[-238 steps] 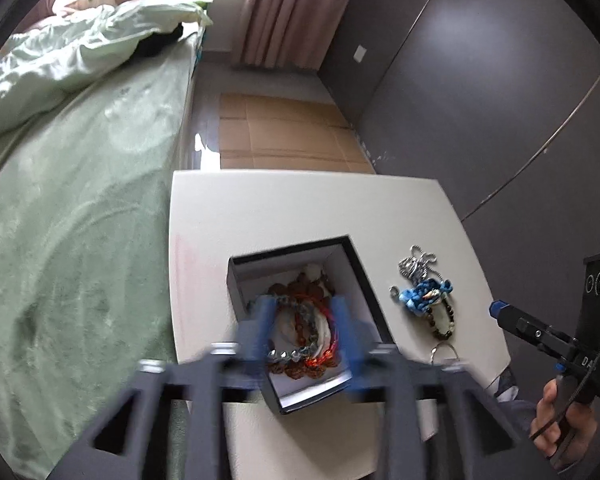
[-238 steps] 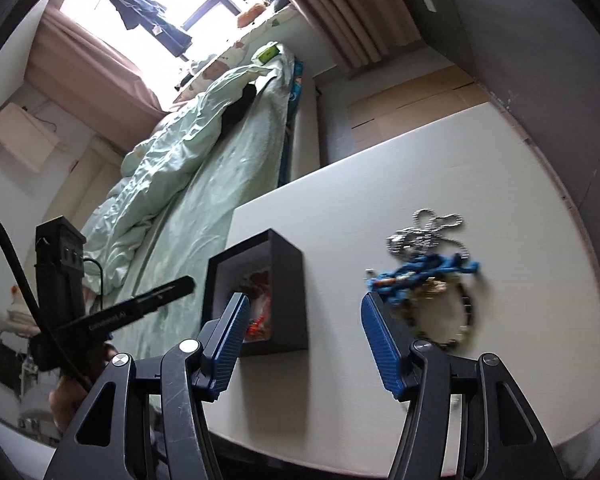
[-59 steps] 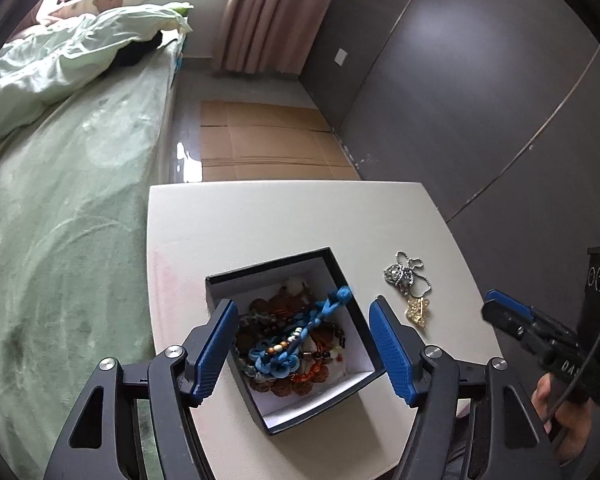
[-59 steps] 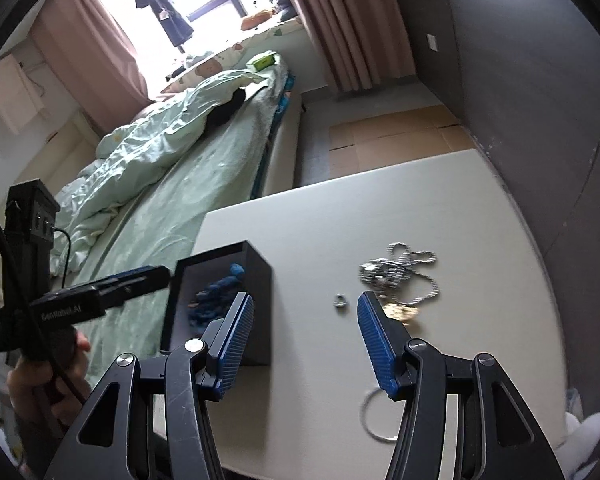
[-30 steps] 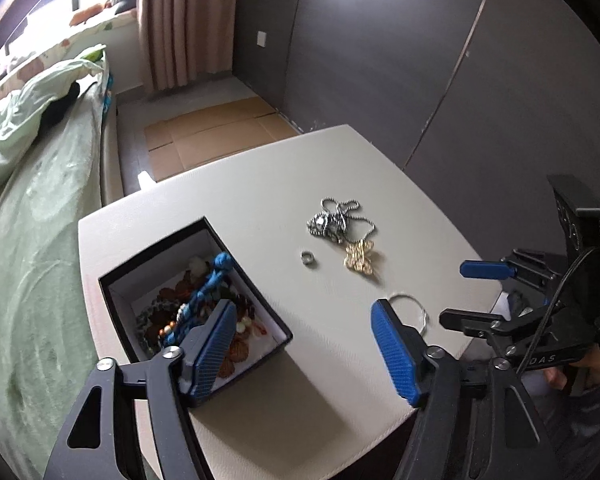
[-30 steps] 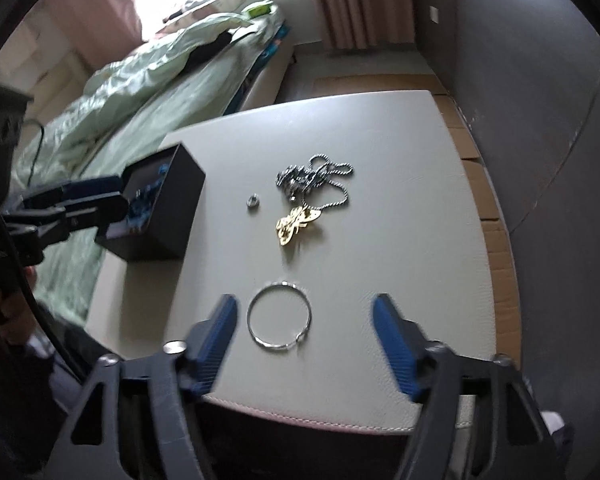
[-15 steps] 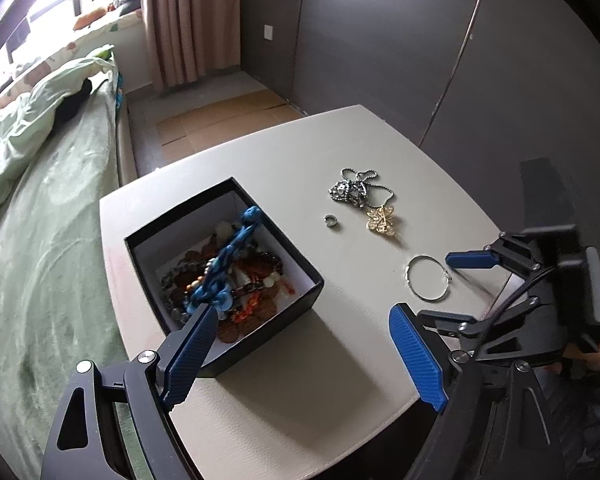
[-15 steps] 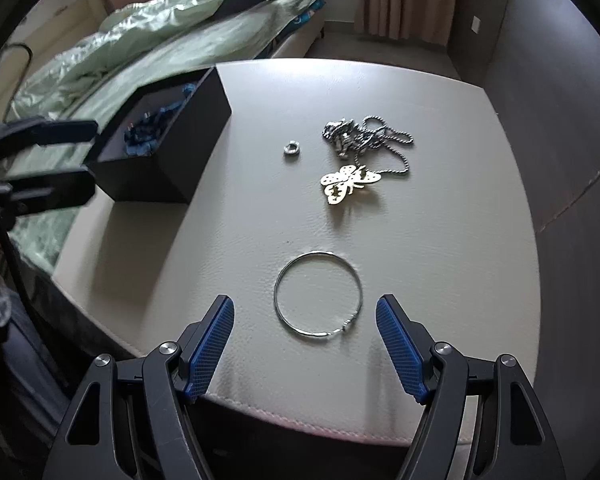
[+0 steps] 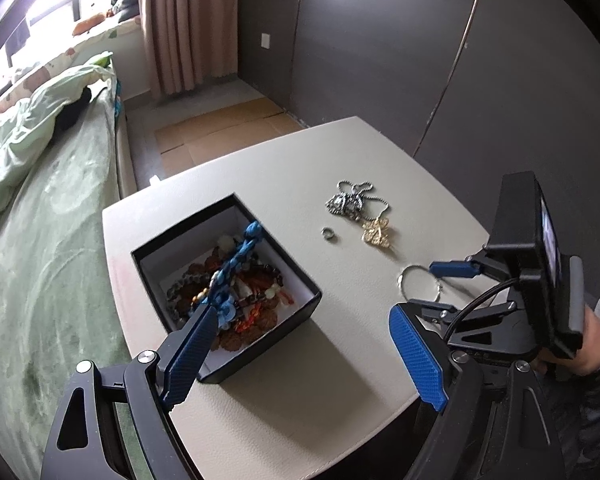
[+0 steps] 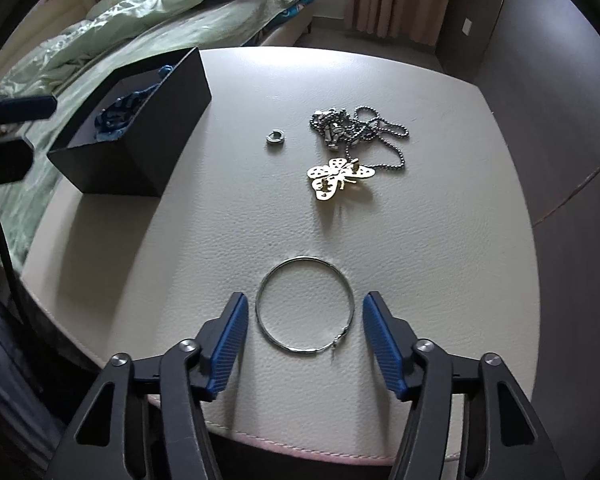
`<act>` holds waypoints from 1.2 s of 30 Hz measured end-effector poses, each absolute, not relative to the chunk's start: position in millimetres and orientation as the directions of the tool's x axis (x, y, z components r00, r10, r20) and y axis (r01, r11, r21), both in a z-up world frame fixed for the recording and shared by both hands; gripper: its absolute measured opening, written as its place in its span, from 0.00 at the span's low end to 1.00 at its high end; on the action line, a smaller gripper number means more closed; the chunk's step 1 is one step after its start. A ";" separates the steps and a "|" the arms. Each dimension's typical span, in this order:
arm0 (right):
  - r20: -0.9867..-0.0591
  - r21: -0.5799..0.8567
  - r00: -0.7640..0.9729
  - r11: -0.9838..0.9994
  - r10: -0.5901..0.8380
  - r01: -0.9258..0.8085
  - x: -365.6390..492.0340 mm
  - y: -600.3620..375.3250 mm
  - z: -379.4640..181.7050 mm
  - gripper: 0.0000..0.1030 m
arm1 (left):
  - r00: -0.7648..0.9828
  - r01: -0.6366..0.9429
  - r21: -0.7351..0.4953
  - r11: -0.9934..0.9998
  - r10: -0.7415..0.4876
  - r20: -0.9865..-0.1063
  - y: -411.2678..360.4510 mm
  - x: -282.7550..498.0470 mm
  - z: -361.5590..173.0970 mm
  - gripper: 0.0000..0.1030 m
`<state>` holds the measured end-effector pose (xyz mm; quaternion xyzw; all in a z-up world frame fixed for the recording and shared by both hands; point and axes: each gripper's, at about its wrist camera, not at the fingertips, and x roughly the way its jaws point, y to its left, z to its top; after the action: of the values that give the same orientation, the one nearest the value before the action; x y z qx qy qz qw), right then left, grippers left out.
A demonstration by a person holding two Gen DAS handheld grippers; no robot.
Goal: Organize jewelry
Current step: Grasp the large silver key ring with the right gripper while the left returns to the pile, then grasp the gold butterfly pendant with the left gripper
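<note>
A black box point(image 9: 260, 322) point(image 10: 148, 128) holds several beaded bracelets and a blue braided bracelet point(image 9: 236, 264) on the cream table point(image 10: 440, 240). A thin silver bangle point(image 10: 305, 306) point(image 9: 419, 283) lies near the table's front edge. My right gripper point(image 10: 304, 332) is open, its blue fingers on either side of the bangle. A small ring point(image 10: 275, 136) point(image 9: 329, 234), a gold butterfly pendant point(image 10: 338, 176) point(image 9: 376, 232) and a silver ball-chain necklace point(image 10: 352, 124) point(image 9: 350, 200) lie farther back. My left gripper point(image 9: 300, 348) is open and empty over the box's near corner.
A bed with green bedding point(image 9: 40, 200) runs along the table's left side. Dark wall panels point(image 9: 420, 60) stand behind and to the right. Cardboard sheets point(image 9: 220, 128) lie on the floor beyond the table. The right hand's device point(image 9: 532, 248) shows at the right.
The right gripper has moved forward and down so that its fingers now flank the bangle. The left gripper has stayed open by the box, its view shifting slightly.
</note>
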<state>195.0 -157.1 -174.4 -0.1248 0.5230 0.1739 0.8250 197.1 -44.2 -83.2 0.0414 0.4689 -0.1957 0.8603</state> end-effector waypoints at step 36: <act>-0.771 0.231 0.572 0.960 0.280 -0.158 210.5 -286.1 -106.4 0.48 | 0.397 0.446 -0.109 0.888 -0.305 -0.866 -153.5 259.7 -131.4 0.53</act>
<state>210.5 -286.1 -106.4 0.0684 0.4458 0.1237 0.8839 259.7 -153.5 -131.4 0.0704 0.5006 -0.2256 0.8328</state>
